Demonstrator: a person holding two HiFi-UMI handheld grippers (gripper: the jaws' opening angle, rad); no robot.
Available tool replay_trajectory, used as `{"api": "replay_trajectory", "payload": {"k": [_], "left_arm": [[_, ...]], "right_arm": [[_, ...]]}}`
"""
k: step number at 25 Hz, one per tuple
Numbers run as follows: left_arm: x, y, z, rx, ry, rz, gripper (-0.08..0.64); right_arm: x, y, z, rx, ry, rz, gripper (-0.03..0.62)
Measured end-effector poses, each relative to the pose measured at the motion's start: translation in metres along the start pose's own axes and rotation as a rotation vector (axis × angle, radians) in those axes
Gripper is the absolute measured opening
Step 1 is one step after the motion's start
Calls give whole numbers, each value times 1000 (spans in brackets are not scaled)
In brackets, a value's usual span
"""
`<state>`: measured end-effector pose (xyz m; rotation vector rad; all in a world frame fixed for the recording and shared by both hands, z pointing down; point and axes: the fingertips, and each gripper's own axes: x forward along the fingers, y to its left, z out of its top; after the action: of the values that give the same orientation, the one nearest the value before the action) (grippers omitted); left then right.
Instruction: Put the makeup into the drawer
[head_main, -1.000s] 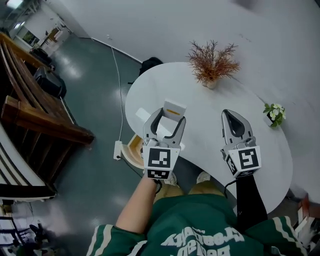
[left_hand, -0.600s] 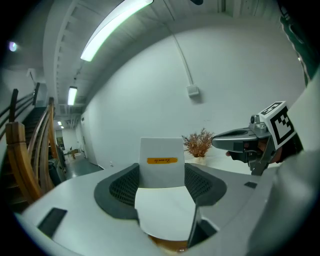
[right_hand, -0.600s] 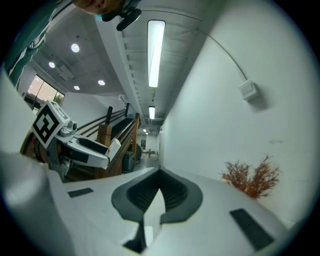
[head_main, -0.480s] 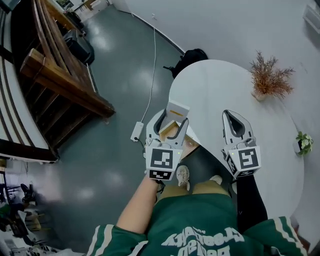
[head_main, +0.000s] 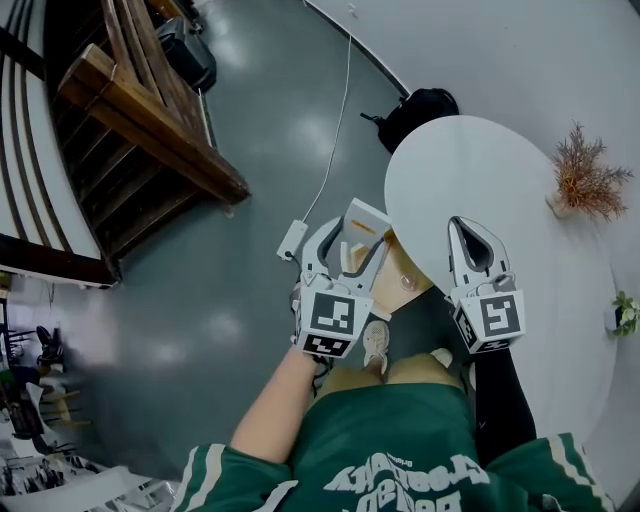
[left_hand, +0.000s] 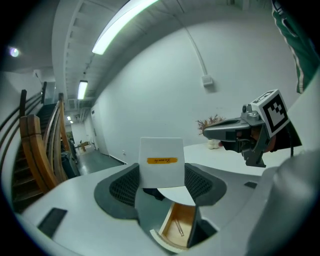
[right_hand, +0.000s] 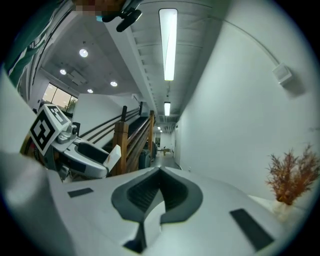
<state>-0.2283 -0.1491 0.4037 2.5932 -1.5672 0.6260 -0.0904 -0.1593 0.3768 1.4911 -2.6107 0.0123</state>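
The left tool (head_main: 352, 250) has its jaws set wide and pressed on the sides of a small white box (left_hand: 161, 161) with an orange label. It holds the box upright in the air, close to the open wooden drawer (head_main: 404, 276) under the edge of the round white counter (head_main: 500, 190). Something thin lies in the drawer, perhaps a pencil. The right tool (head_main: 468, 232) is closed and empty, over the counter.

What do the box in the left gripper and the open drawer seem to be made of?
White box: probably matte cardboard, going by its flat faces, crisp edges and printed yellow strip. Drawer: the inside looks like light wood or wood veneer, tan and unpainted. Its curved white front looks painted or laminated, but I can't tell which.
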Motion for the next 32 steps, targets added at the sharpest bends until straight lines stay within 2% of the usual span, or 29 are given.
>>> {"api": "replay_trajectory", "payload": {"k": [4, 11, 17, 23, 28, 32], "left_arm": [[17, -12, -40, 51, 107, -103, 284], [52, -46, -136, 252, 336, -326, 284], [74, -78, -198, 392, 480, -526, 284], [92, -105, -260, 617, 622, -723, 284], [108, -126, -295, 825, 680, -866, 284], [112, -135, -320, 956, 710, -960, 284]], "right_arm": [[1, 0, -7, -5, 30, -13, 5], [-14, -18, -33, 0, 96, -72, 5], [-38, -42, -59, 21, 162, -143, 4], [-62, -64, -80, 39, 206, -214, 4], [-84, -76, -96, 55, 242, -262, 5], [-96, -77, -109, 69, 272, -296, 5]]}}
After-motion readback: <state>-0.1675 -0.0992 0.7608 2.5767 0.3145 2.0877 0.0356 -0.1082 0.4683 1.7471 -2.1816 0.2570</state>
